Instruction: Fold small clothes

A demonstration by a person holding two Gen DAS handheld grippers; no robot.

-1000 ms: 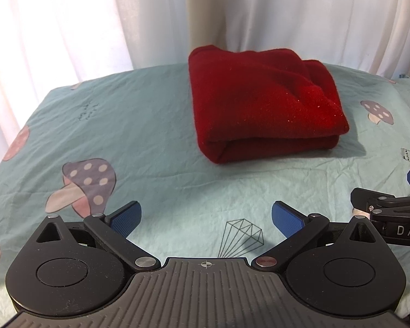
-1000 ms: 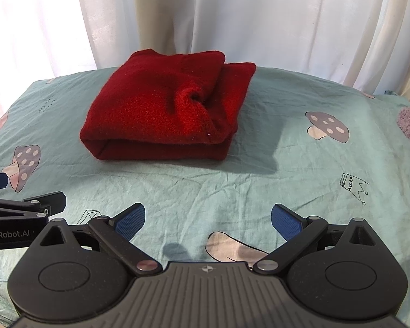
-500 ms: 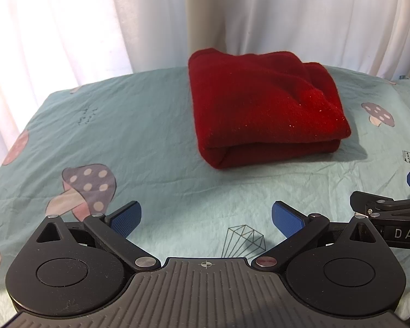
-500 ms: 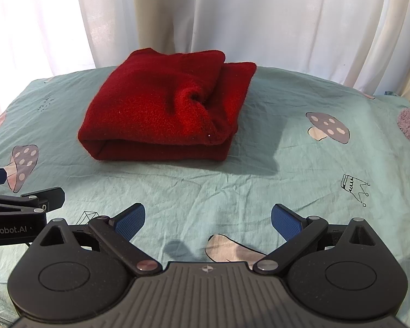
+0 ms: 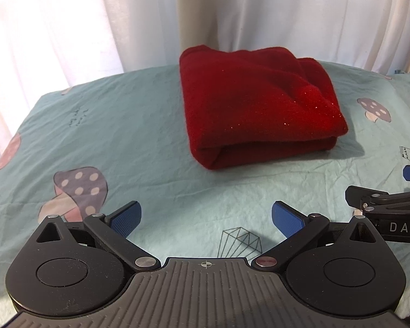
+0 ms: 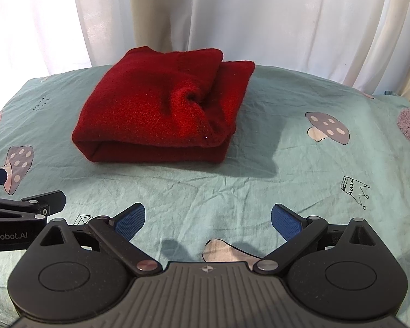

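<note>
Compared with the frames one second earlier, the red garment (image 5: 257, 104) sits slightly lower and nearer the centre of the left wrist view; in the right wrist view its position is nearly unchanged, and its folded shape is unchanged in both; both grippers remain spread and clear of it.

Left gripper (image 5: 206, 218): jaws wide apart, blue pads (image 5: 125, 218) holding nothing, low in the frame above the sheet (image 5: 123, 125). Right gripper (image 6: 207, 220): jaws likewise wide apart and empty; its pads (image 6: 285, 220) are well apart from the garment (image 6: 161, 109).

Legible writing: "DAS" on the right gripper body at the right edge of the left wrist view; "enRobot.AI" on the left gripper body at the left edge of the right wrist view; small dark script on the sheet at centre left is too small to read.

Count: one red garment, folded into a thick rectangle, lying on the sheet in the upper centre of both views, in front of the white curtain (image 5: 287, 13); two grippers; in the right wrist view, three mushroom prints (image 6: 328, 129), one crown print (image 6: 354, 191).
</note>
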